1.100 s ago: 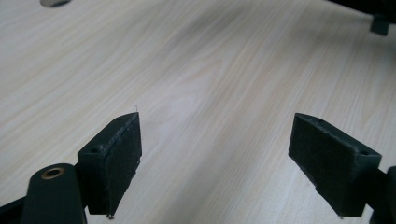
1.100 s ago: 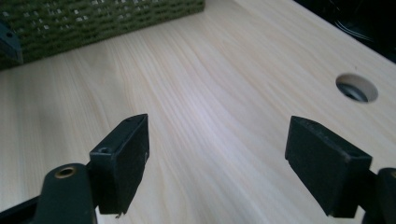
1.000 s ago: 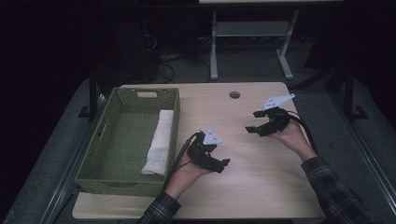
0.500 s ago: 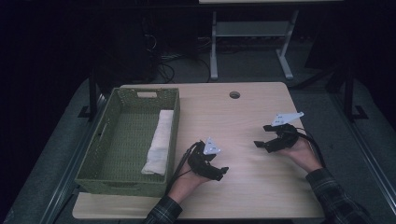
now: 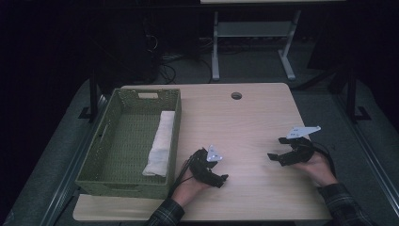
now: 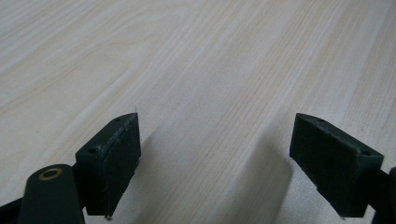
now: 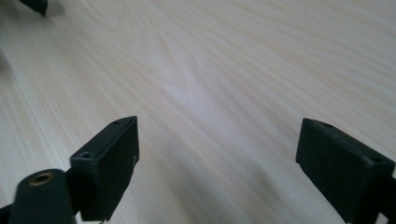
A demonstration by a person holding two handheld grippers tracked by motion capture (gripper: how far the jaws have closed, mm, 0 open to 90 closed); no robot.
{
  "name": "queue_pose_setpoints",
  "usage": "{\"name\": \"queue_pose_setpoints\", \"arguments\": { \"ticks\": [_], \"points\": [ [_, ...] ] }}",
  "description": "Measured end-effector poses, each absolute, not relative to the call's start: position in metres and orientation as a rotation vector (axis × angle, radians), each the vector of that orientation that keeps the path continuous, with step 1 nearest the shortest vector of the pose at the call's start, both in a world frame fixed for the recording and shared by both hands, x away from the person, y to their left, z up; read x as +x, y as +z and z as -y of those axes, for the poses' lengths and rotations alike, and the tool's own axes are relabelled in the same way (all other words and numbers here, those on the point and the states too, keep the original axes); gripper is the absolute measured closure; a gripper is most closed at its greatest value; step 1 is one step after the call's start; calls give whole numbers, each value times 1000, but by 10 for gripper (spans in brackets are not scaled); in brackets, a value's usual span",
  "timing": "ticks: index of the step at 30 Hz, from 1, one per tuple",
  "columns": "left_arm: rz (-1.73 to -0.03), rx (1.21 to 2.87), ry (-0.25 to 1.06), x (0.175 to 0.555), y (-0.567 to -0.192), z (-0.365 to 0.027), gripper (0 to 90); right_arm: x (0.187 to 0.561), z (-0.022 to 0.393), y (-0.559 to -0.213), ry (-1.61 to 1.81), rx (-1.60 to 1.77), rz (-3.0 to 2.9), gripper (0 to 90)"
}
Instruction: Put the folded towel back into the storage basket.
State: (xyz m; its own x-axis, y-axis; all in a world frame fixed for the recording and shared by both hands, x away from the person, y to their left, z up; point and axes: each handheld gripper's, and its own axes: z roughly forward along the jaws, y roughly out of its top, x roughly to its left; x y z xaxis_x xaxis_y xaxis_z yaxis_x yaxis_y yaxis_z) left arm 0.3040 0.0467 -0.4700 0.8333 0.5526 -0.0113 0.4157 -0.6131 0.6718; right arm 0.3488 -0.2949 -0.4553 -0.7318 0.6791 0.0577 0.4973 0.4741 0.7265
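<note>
Table [image 5: 244,117]: basket [image 5: 101,155] on left portion, long axis running near edge to far edge. Rolled towel [image 5: 160,148] inside basket, lying against its right wall, parallel to that wall. Cable hole [image 5: 236,95] in tabletop near far edge, right of basket. Left gripper [image 5: 217,176] over near part of table, just right of basket's near right corner. Right gripper [image 5: 276,158] near table's right edge, well apart from left gripper. Bare tabletop between both grippers. Metal frame [image 5: 249,33] on floor behind table.
</note>
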Motion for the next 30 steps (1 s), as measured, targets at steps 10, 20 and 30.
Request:
{"name": "queue_pose_setpoints", "arguments": {
  "ticks": [10, 20, 30],
  "points": [
    [-691, 2284, 286, 304, -476, -51, 130, 345, 292, -474, 932, 1019, -2526, 30],
    [-681, 2260, 290, 303, -478, -52, 124, 345, 293, -480, 995, 1045, -2524, 19],
    [-682, 2254, 293, 303, -479, -52, 124, 345, 297, -484, 1047, 1009, -2497, 18]
  ]
}}
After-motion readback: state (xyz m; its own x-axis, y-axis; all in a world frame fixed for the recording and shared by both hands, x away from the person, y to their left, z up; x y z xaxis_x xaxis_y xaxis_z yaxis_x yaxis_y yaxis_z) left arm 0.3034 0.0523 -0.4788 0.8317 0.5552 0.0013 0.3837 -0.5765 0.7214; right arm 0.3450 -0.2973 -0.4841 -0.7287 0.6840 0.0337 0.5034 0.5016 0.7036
